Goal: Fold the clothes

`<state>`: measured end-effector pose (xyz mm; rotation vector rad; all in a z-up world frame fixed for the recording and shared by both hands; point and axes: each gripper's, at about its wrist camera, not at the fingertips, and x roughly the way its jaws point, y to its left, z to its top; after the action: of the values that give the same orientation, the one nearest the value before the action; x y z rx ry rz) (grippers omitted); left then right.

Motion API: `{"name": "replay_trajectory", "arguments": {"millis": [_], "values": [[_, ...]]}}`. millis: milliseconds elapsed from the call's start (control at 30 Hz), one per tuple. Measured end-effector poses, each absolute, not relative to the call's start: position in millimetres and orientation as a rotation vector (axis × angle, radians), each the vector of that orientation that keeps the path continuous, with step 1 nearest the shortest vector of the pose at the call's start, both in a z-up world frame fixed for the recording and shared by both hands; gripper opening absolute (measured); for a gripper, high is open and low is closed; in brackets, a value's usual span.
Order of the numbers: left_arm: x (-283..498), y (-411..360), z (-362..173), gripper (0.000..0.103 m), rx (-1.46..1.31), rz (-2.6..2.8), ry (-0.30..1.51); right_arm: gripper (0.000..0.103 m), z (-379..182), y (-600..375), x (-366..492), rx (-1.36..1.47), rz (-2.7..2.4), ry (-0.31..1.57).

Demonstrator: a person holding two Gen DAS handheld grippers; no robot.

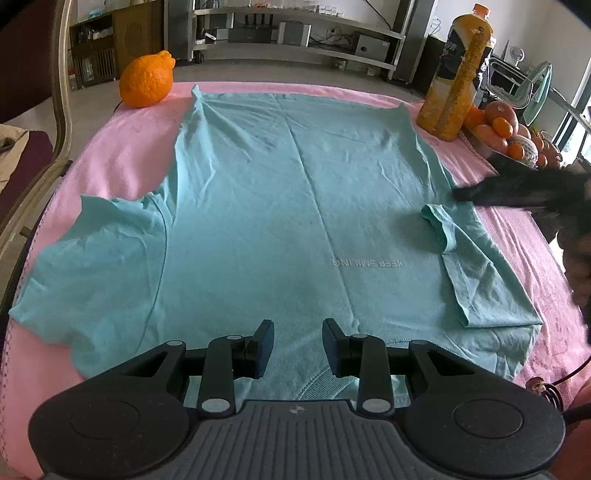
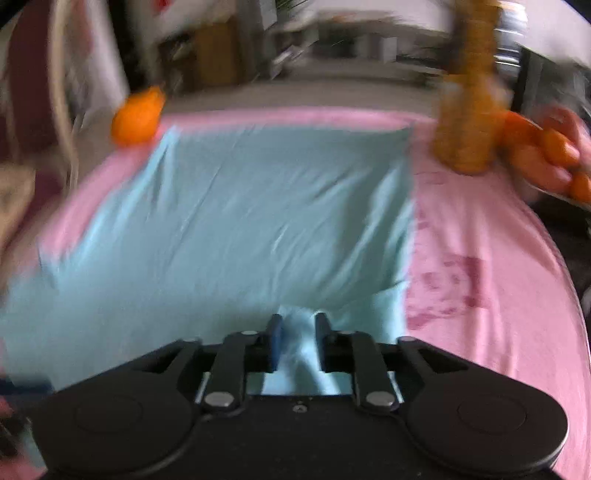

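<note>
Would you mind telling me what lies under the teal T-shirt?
A pink cloth lies under the teal T-shirt, showing on every side. The surface beneath the cloth is covered and cannot be seen.

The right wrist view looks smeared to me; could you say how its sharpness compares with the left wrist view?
Left wrist view: sharp, the T-shirt print and creases crisp, only fisheye bending at the edges, though a dark blurred shape crosses the right side. Right wrist view: motion-blurred throughout, the orange fruit and juice bottle streaked; the right gripper itself stays fairly crisp.

Metal shelving, grey floor, bright window
</note>
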<state>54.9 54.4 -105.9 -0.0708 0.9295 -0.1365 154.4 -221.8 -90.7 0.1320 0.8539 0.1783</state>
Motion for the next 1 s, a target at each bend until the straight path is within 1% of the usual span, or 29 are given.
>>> {"name": "replay_trajectory", "arguments": {"millis": [67,133,233,367,400,433,467,500,533,733,833,900,1000], "values": [[54.8,53.9,-106.0,0.032,-0.068,-0.134,0.93,0.025,-78.7,-247.6,147.9,0.248,0.113,0.819],[55.0,53.2,-106.1,0.032,-0.066,-0.129,0.934,0.018,-79.9,-265.9,144.0,0.324,0.088,0.838],[54.5,52.6,-106.5,0.032,-0.068,-0.125,0.938,0.017,-89.6,-275.5,141.1,0.383,0.101,0.891],[53.1,51.0,-108.0,0.032,-0.049,-0.12,0.945,0.017,-110.7,-272.9,145.1,0.38,0.075,0.986],[52.5,51.5,-108.1,0.032,-0.042,-0.115,0.944,0.005,-117.2,-273.3,146.4,0.362,0.038,1.015],[52.1,52.0,-107.6,0.032,-0.041,-0.112,0.942,0.002,-118.0,-273.0,144.7,0.326,-0.014,1.013],[51.9,52.4,-106.9,0.032,-0.042,-0.109,0.94,0.003,-115.8,-273.6,142.9,0.281,-0.072,1.004],[51.5,53.2,-106.3,0.032,-0.046,-0.111,0.938,0.008,-112.8,-273.9,140.8,0.25,-0.114,1.001],[50.8,53.3,-106.1,0.032,-0.046,-0.112,0.937,0.01,-109.6,-274.6,137.6,0.234,-0.138,0.995],[48.4,52.5,-107.8,0.033,-0.033,-0.113,0.933,0.01,-95.3,-248.9,116.4,0.361,0.098,0.936],[48.5,54.3,-112.0,0.033,-0.023,-0.099,0.938,0.01,-103.4,-220.9,130.9,0.272,0.156,0.922],[48.9,57.2,-115.0,0.033,-0.019,-0.084,0.945,0.01,-119.6,-205.6,142.0,0.192,0.133,0.932],[48.2,62.7,-114.9,0.032,-0.032,-0.072,0.946,0.016,-119.5,-194.2,140.7,0.124,0.185,0.889]]}}
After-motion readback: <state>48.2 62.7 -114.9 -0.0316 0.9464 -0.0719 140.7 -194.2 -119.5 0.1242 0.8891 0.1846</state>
